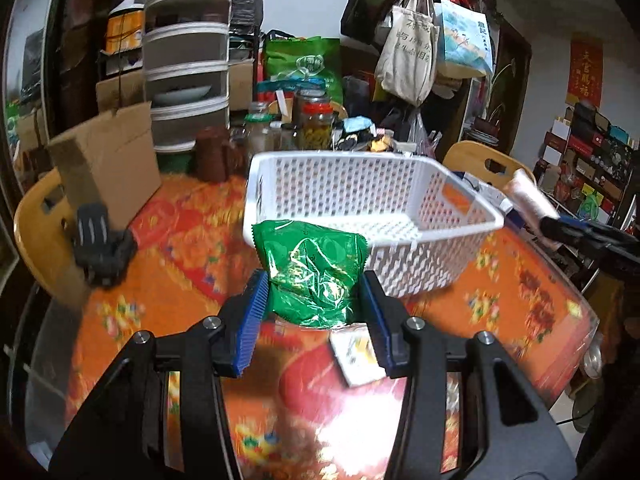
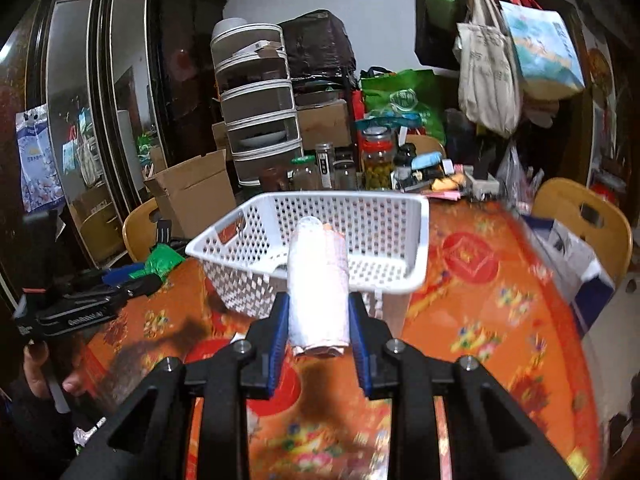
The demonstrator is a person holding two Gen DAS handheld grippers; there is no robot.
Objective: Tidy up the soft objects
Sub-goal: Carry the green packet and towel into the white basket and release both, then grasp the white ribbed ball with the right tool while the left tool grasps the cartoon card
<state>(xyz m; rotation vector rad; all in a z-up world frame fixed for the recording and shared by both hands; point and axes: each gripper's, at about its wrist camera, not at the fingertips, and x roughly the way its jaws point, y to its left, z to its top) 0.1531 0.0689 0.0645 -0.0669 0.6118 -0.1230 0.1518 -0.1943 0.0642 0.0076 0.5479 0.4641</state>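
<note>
Basket: white perforated plastic basket stands upright on the tabletop, which wears an orange floral cover; nothing shows inside it in either view.
Left hand-held gripper: the left hand-held gripper is clamped on a green crinkly packet, its blue ribbed pads pressing both sides of the packet's lower half.
Green packet: held above the tabletop, just in front of the basket's near wall, with its top edge overlapping the rim in the left wrist view; in the right wrist view the packet sits left of the basket's corner.
Right hand-held gripper: the right hand-held gripper is closed around a rolled white cloth, pads on either side of the roll.
Rolled cloth: lies lengthwise along the fingers, its far end reaching over the basket's near rim; from the left wrist view the roll hangs just beside the basket's right-hand corner.
Small card: a white card lies flat on the tabletop under the left fingers.
Cardboard box: an open brown box stands at the left tabletop edge, well apart from the basket.
Jars: several glass jars cluster behind the basket.
</note>
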